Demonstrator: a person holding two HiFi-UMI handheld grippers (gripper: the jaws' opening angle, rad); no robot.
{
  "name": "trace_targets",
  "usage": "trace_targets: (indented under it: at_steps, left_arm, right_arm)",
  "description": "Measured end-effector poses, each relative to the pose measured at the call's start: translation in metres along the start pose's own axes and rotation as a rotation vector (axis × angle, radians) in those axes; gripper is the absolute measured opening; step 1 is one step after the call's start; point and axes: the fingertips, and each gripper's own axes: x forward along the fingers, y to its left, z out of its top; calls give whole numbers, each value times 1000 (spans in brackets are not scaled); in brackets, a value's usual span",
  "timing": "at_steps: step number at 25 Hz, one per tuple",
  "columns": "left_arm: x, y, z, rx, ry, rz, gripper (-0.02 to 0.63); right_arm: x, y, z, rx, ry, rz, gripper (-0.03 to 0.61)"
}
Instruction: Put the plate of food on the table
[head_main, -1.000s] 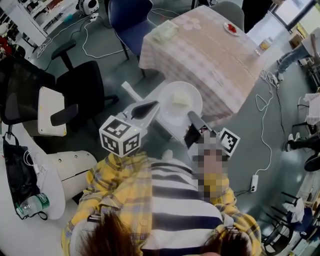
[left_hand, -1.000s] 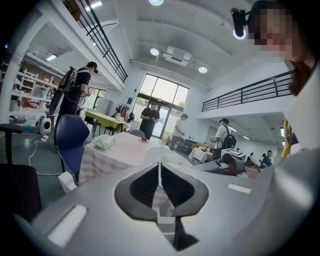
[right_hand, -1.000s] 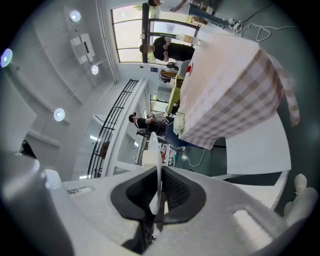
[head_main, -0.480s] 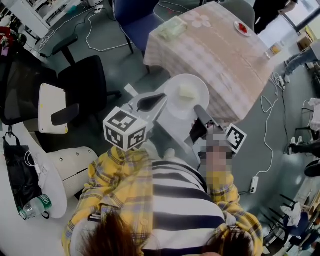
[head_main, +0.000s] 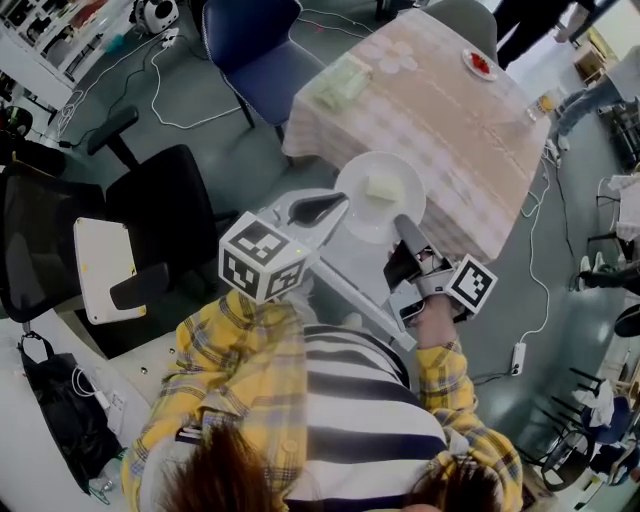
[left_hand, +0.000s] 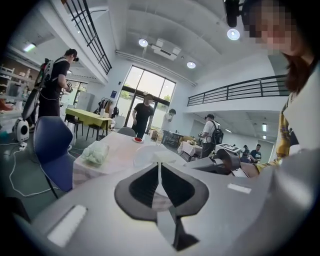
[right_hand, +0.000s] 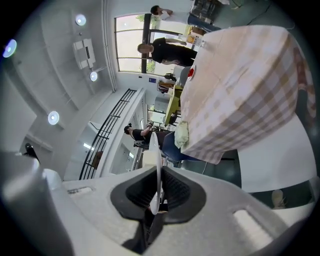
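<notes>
A white plate (head_main: 380, 197) with a pale yellow piece of food (head_main: 380, 186) hangs in the air over the near edge of the table (head_main: 430, 110), which wears a pink checked cloth. My left gripper (head_main: 335, 205) is shut on the plate's left rim and my right gripper (head_main: 400, 224) is shut on its near right rim. In the left gripper view the plate (left_hand: 150, 155) shows beyond the closed jaws. In the right gripper view the plate (right_hand: 156, 165) appears edge-on between the jaws, with the table (right_hand: 240, 95) ahead.
On the table lie a clear bag of something pale (head_main: 338, 82), a small plate with red food (head_main: 479, 64) and a glass (head_main: 545, 100). A blue chair (head_main: 252, 45) stands at the table's left, a black office chair (head_main: 120, 230) nearer. Cables cross the floor. People stand beyond the table.
The plate, held by both grippers, has moved forward and now overlaps the table's near edge; the table appears closer in the head view.
</notes>
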Motion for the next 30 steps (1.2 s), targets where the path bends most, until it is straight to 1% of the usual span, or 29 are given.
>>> trace_targets:
  at_steps: [5,10,15,20,24,30]
  left_arm:
    - [9,23,8,20,34,-73,21]
    - [19,39,13,41,54,-121,23]
    - [37,47,20,48,65,-157,23]
    - [60,56,23,67,75,-155,23]
    - [91,60,29,29,94,-163,22]
    - [130,76,29,10,126,-158,21]
  right_arm:
    - [23,1,6,0,-61,-22,17]
    - [37,0,13,5,-112,-42,17]
    - [44,-5,36,0,-158,-70,17]
    - [54,-9,62,-2,-175,-79,17]
    - [65,-17,94,3,-170,-90,15]
    - [82,-38,132,35,-175,-118,15]
